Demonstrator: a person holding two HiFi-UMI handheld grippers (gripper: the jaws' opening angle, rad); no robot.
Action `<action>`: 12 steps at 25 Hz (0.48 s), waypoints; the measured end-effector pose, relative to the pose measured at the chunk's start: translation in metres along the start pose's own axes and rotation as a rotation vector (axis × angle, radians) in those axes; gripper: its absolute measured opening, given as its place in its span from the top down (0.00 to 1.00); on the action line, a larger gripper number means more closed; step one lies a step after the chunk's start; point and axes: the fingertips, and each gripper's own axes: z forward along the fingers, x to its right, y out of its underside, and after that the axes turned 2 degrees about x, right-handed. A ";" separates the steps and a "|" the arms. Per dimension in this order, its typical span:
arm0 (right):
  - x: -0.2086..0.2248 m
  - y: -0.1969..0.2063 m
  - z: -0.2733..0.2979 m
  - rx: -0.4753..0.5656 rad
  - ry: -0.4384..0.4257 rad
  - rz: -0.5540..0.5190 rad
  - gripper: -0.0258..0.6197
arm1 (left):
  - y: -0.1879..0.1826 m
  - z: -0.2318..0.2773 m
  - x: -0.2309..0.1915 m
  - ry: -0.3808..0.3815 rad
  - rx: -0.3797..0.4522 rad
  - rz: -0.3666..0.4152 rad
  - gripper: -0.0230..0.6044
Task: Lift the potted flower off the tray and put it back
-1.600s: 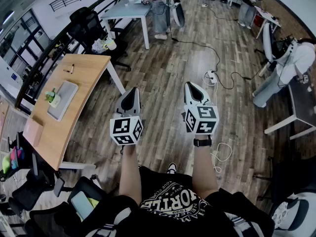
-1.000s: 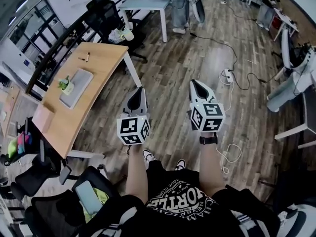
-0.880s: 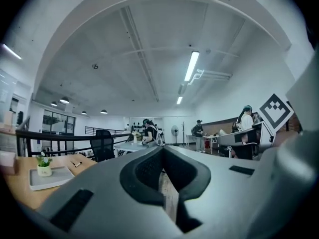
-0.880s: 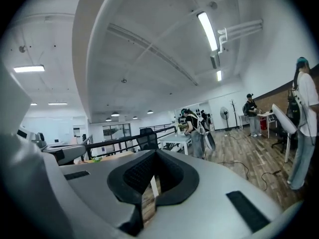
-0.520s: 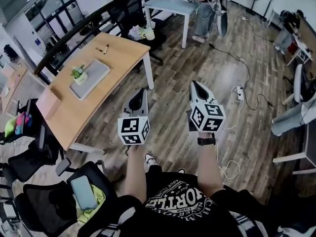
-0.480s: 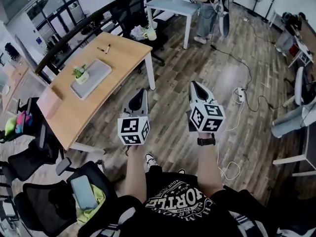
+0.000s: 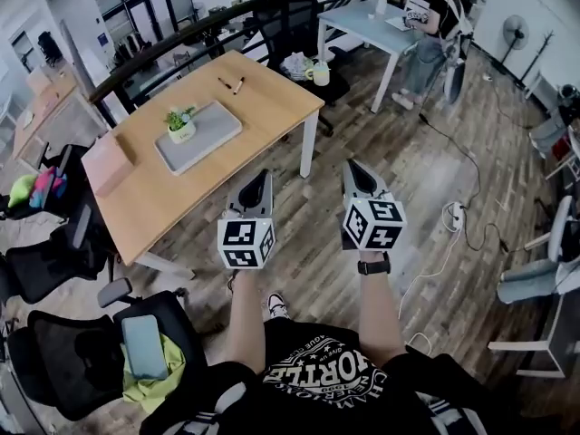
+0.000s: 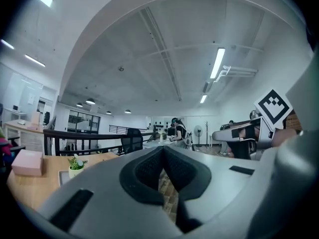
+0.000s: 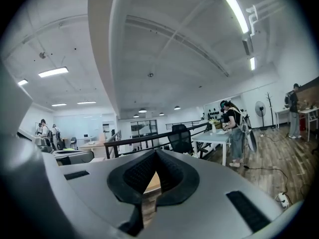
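A small potted flower [image 7: 181,123] in a pale pot stands at the far end of a flat grey tray [image 7: 207,138] on the wooden table [image 7: 172,188]. My left gripper [image 7: 256,179] is shut and empty, held level over the floor just off the table's near right side. My right gripper [image 7: 356,168] is also shut and empty, beside it over the floor. In the left gripper view the potted flower [image 8: 76,165] shows low at the left, well beyond the shut left gripper [image 8: 162,151]. In the right gripper view, only a strip of the wooden table [image 9: 151,181] shows below the shut right gripper [image 9: 155,153].
A pink box [image 7: 106,163] and two pens [image 7: 229,84] lie on the table. Black office chairs [image 7: 82,361] stand at the near left, one with a light-blue phone [image 7: 142,344]. A white desk [image 7: 373,24] with a person [image 7: 437,27] is behind. Cables [image 7: 453,217] cross the floor.
The view has swung left and the wooden table with tray and flower has come closer, toward the picture's middle. Both grippers stay shut side by side in front of me.
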 end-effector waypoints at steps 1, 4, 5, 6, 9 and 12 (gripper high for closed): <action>-0.010 0.000 0.012 -0.001 -0.015 -0.004 0.93 | 0.000 0.001 -0.013 -0.011 0.004 -0.001 0.93; -0.042 0.001 0.047 -0.002 -0.062 -0.014 0.93 | -0.002 0.002 -0.052 -0.043 0.017 0.001 0.93; -0.053 0.002 0.058 -0.001 -0.076 -0.017 0.93 | -0.002 0.002 -0.063 -0.052 0.020 0.003 0.93; -0.063 0.003 0.068 -0.001 -0.090 -0.018 0.93 | -0.002 0.002 -0.075 -0.060 0.021 0.007 0.93; -0.096 0.012 0.095 -0.008 -0.132 -0.016 0.93 | 0.002 -0.005 -0.108 -0.088 0.020 0.016 0.93; -0.131 0.022 0.116 -0.023 -0.186 -0.028 0.93 | 0.006 -0.016 -0.140 -0.133 0.026 0.009 0.93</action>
